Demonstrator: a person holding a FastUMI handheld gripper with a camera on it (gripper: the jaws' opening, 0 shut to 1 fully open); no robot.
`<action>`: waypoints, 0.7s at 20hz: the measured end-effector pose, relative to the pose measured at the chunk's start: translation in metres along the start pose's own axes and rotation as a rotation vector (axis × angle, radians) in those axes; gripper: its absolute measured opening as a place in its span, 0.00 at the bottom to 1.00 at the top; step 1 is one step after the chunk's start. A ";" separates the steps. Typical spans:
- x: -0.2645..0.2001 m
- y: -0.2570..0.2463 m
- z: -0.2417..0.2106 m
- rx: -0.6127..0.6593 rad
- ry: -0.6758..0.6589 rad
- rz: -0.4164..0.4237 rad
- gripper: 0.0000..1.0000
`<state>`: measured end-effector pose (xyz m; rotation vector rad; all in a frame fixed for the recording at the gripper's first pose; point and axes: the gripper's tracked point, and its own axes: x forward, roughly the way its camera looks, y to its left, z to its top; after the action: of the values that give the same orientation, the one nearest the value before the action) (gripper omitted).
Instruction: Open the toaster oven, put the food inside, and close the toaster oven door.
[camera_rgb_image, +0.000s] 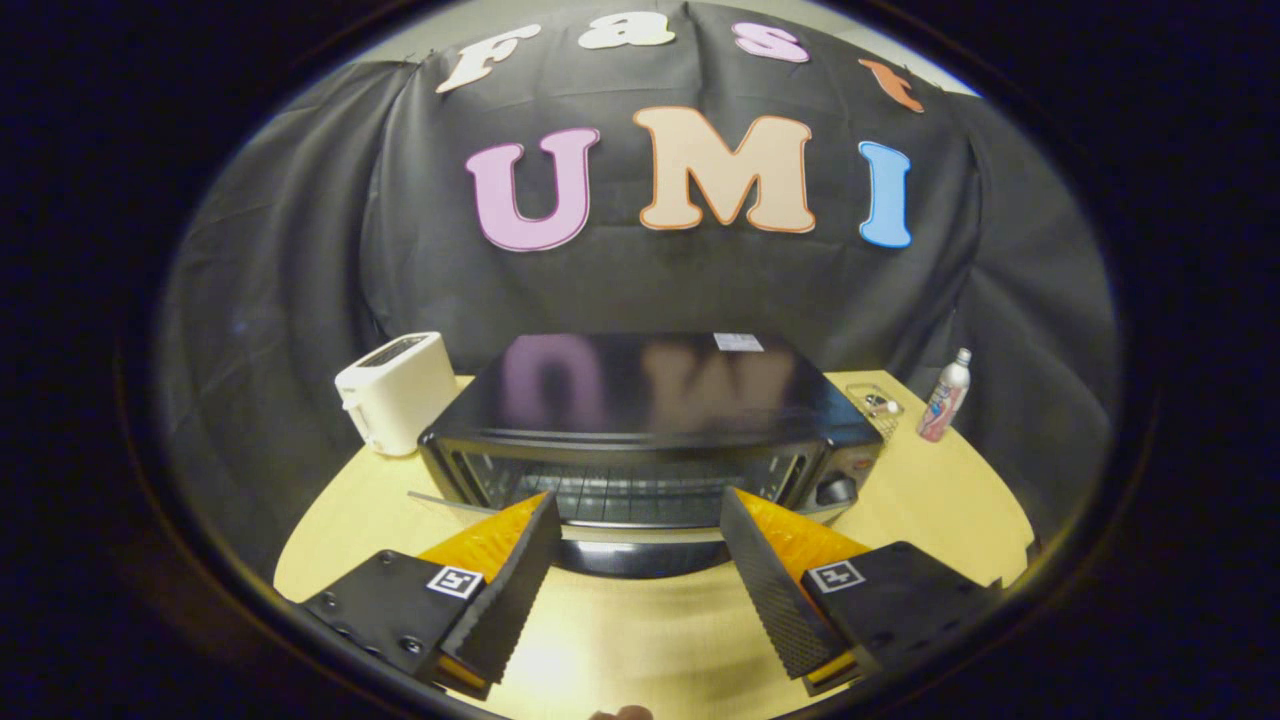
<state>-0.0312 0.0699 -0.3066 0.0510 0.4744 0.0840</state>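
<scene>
Two fingers of the gripper (640, 560) are spread wide with nothing between them, and the toaster oven (650, 430) sits dead ahead in the middle of the round wooden table (930, 500), its long side running crosswise to the fingers. The door looks like it's already dropped open, with the dark door handle (640, 555) lying in the gap just past the fingertips and the wire rack (625, 495) visible inside, so I'd guess the food step comes next, though I can't spot any food. Near the table's back edge, a white toaster (395, 390) stands off the oven's left side, and a spray bottle (945, 395) plus a small clear container (875, 403) sit off its right.
</scene>
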 end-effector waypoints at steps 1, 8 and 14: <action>-0.006 -0.003 -0.009 0.026 -0.001 -0.002 1.00; -0.034 -0.004 -0.086 -0.001 0.145 -0.005 1.00; -0.035 -0.003 -0.137 -0.010 0.268 -0.008 1.00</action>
<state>-0.1252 0.0675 -0.4129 0.0280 0.7420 0.0862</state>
